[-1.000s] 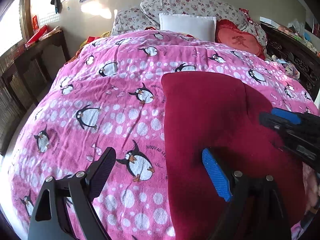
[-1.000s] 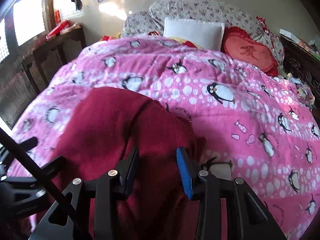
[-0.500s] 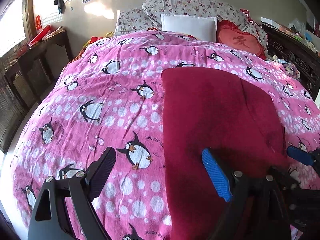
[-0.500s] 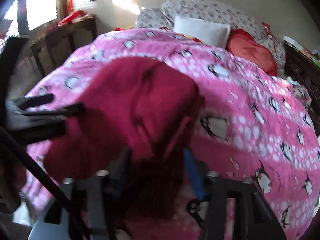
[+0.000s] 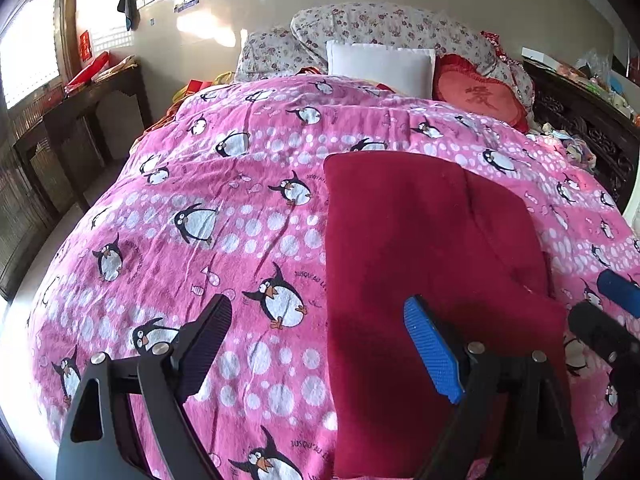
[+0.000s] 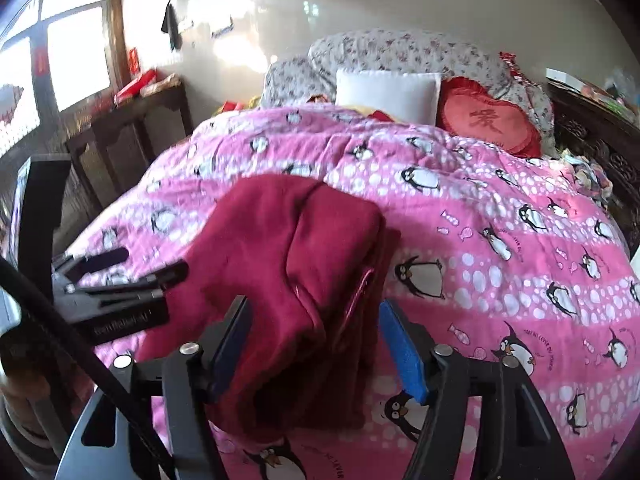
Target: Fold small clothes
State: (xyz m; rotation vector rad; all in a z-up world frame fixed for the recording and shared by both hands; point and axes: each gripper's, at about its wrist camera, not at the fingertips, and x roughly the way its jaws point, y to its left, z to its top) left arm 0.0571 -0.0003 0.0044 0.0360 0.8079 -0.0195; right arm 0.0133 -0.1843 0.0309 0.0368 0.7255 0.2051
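Observation:
A dark red garment [image 5: 424,248] lies folded in a long strip on the pink penguin bedspread [image 5: 224,216]. It also shows in the right wrist view [image 6: 280,256], with a fold ridge down its middle. My left gripper [image 5: 320,348] is open above the garment's near left edge, holding nothing. My right gripper [image 6: 312,344] is open with its jaws on either side of the garment's near right part; I cannot tell whether they touch it. Its fingertips [image 5: 616,288] show at the right edge of the left wrist view.
Floral pillows [image 5: 380,36], a white pillow [image 5: 380,64] and a red heart cushion [image 5: 480,96] lie at the bed's head. A dark wooden table [image 5: 80,120] stands left of the bed. A carved dark headboard or cabinet [image 5: 588,128] stands at the right.
The right gripper has opened wider and pulled back toward the near edge of the bed. The garment now lies flatter. The left gripper has stayed open and shifted slightly back.

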